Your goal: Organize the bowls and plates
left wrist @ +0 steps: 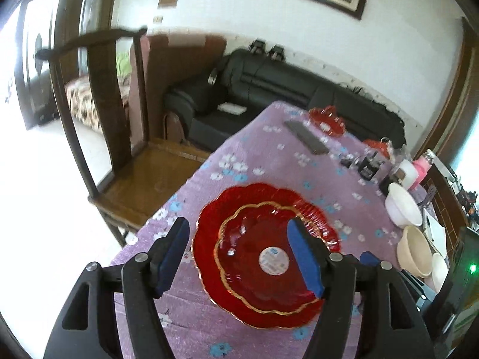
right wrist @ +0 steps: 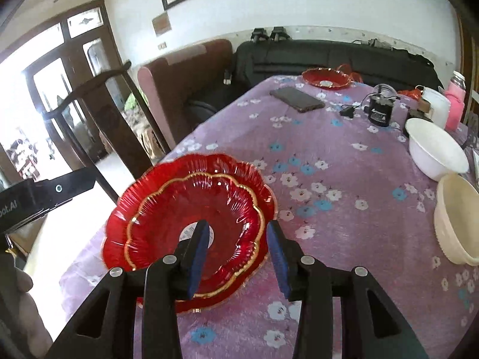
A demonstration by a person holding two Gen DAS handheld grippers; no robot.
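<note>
Now we see both tools, left tool [left wrist: 239, 257] and right tool [right wrist: 236, 257], gaping empty above two nested red plates [right wrist: 191, 227] on the worktop [right wrist: 344, 179], bowls [right wrist: 435, 152] nearby.

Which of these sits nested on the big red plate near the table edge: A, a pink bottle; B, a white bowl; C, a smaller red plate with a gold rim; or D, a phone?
C: the smaller red plate with its gold rim lies inside the big red plate, while the white bowl, phone and pink bottle sit elsewhere on the table.
</note>
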